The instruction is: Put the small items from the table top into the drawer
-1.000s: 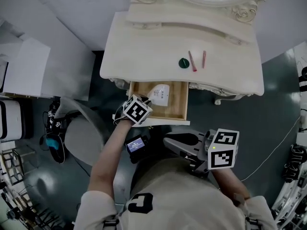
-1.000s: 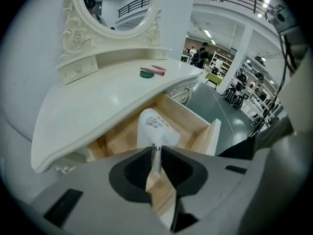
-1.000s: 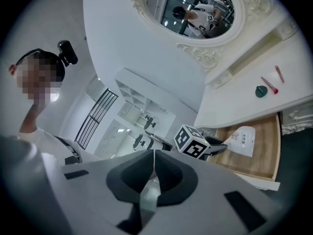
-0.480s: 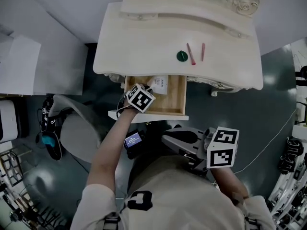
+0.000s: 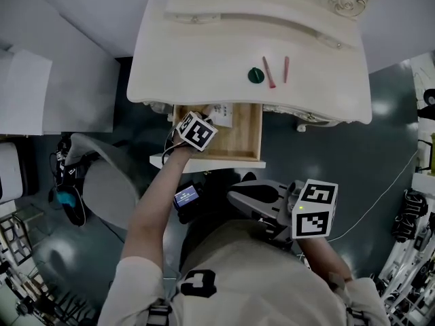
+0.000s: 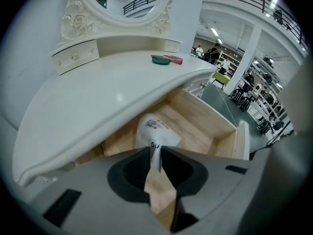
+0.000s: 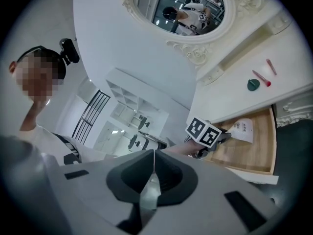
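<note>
White packet (image 6: 154, 130) pinched by one edge between the left tongs (image 6: 155, 153), held inside the open wooden drawer (image 6: 200, 131), toward its left rear corner. Print on the packet too small to read. Unclear whether the packet is resting on the drawer floor or hanging just above it. In the head view, tips of the left tongs hidden beneath their own marker cube. Packet half tucked under the overhanging front edge of the white counter (image 5: 204, 53), and rear of the drawer hidden under that same edge. Oval mirror (image 7: 190, 9) behind the counter cut off at the top of the head view.

Drawer pulled out beneath the middle of the counter, bare pale wood inside, holding the packet. On the counter top, right of centre: round dark green item (image 5: 255, 75), with left pink stick (image 5: 269, 73) just beside it and right pink stick (image 5: 286, 69) near that, the two sticks apart. Exact nature of these three too small to tell.

Right tongs (image 7: 152, 156) pressed together on nothing, held low by the person's torso, well apart from the drawer and aimed toward it.
</note>
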### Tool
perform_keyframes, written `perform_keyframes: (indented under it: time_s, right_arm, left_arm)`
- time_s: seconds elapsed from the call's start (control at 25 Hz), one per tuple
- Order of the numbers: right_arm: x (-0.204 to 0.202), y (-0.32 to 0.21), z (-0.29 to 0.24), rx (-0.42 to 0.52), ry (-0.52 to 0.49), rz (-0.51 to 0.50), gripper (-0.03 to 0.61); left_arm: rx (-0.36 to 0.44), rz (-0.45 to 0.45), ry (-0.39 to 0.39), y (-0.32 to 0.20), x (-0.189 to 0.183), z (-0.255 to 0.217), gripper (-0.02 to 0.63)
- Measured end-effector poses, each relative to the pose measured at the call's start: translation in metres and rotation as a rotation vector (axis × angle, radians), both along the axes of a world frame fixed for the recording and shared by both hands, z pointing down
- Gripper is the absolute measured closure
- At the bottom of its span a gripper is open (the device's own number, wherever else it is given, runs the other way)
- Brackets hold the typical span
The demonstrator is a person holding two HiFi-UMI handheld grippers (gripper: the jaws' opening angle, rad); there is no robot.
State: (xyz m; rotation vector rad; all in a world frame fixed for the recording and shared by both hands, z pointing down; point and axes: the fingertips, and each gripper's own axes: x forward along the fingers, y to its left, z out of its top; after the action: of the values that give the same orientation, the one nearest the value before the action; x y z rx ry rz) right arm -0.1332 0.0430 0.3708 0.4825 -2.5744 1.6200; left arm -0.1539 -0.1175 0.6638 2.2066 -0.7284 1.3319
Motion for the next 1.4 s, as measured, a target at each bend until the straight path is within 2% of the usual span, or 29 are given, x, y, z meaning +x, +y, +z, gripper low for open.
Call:
perform_keyframes:
  time_s: [0.16, 0.28, 0.4, 0.6, 0.72, 0.88, 1.4]
  right_arm:
    - [0.002, 0.001, 0.001, -0.004, 0.004, 0.013, 0.548]
    - [0.003, 0.001, 0.001, -0.008, 0.002, 0.024, 0.548]
    - [0.005, 0.002, 0.001, -0.01, 0.001, 0.037, 0.548]
    - [0.008, 0.005, 0.0, -0.007, 0.003, 0.048, 0.548]
    - [0.011, 0.006, -0.001, -0.004, 0.002, 0.058, 0.548]
    - [0.013, 0.008, -0.003, 0.001, -0.001, 0.063, 0.548]
    - [0.021, 0.012, -0.01, 0.029, -0.025, 0.057, 0.548]
  left_arm:
    - [-0.01, -0.005, -0.005, 0.0, -0.001, 0.006, 0.498]
    - [-0.036, -0.008, -0.014, 0.003, -0.001, 0.012, 0.445]
    - [-0.056, -0.015, -0.029, 0.004, -0.004, 0.017, 0.428]
    - [-0.054, -0.028, -0.051, 0.004, -0.008, 0.021, 0.373]
    - [-0.049, -0.034, -0.052, 0.003, -0.008, 0.02, 0.364]
    - [-0.037, -0.041, -0.031, 0.002, -0.004, 0.013, 0.339]
    - [0.038, -0.034, 0.056, 0.006, 0.002, -0.026, 0.339]
